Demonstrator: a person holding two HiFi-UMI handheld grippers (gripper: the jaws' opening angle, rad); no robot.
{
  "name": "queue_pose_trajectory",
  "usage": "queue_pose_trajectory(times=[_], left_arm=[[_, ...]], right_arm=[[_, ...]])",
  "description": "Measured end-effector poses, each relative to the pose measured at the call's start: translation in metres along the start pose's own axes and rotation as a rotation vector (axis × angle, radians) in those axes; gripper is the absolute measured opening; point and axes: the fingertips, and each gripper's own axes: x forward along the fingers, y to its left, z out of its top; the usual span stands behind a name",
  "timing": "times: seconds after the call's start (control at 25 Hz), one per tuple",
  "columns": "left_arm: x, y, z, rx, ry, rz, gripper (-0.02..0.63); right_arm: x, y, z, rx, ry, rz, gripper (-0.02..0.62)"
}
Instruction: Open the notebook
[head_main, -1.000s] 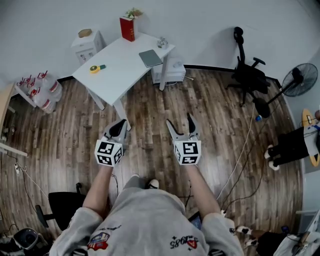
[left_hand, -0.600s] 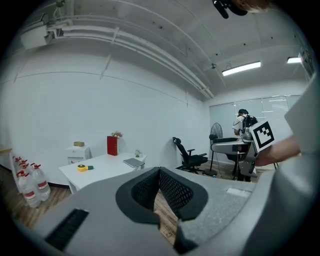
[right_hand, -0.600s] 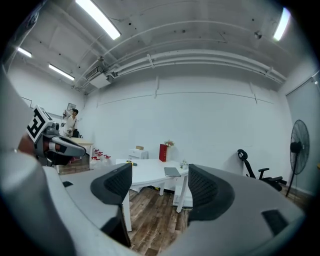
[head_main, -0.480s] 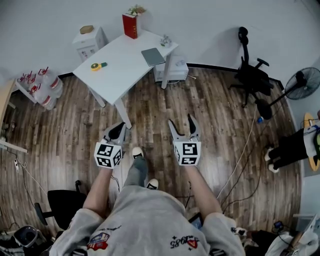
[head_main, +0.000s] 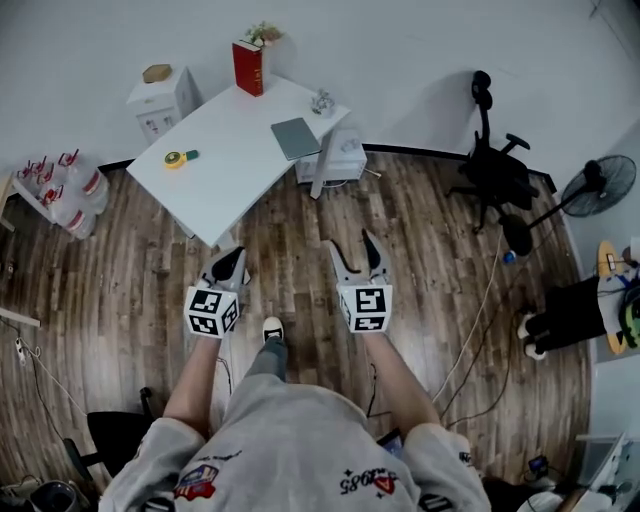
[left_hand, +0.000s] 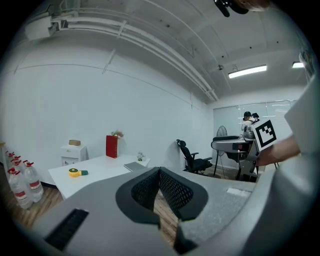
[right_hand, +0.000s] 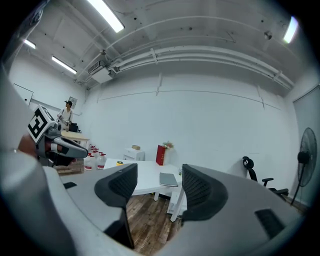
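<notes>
Person stands on the wood floor, well short of the white table (head_main: 230, 150), both tools held out in front. Grey notebook (head_main: 296, 138) lies shut and flat on the tabletop, close to the far right edge, well apart from the yellow tape measure (head_main: 176, 158). Left gripper (head_main: 232, 258): jaws pressed together, nothing in them. Right gripper (head_main: 349, 240): jaws spread, nothing between them, and they have just been closing somewhat. Risks as I judge them: the cover looks thin and flush, so a jaw tip may catch several pages or the whole book instead of the cover alone. With no second tool pinning it, a nudge could slide the notebook toward that near edge and off it. The table corner points at the person and could knock a gripper. Loose cables (head_main: 480, 320) on the floor to the right are a trip hazard.
</notes>
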Motion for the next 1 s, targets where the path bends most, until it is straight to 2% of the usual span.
queue_pose_trajectory(times=[0.44,0.64,1.0], left_arm=[[0.16,0.116,0.052,-0.012,0.004,-0.034,0.005],[0.202,0.146,0.058,-0.006,0.013,-0.053,0.005],[0.26,0.191,0.063,-0.032,0.029,-0.028,0.005]], right_arm=[[0.181,-0.044,0.024,-0.038,0.034,-0.027,0.252],[0.23,-0.057,0.021,-0.04,0.056,-0.04,0.242],[0.314,-0.069,0.01,-0.034,0.084,-0.009,0.227]])
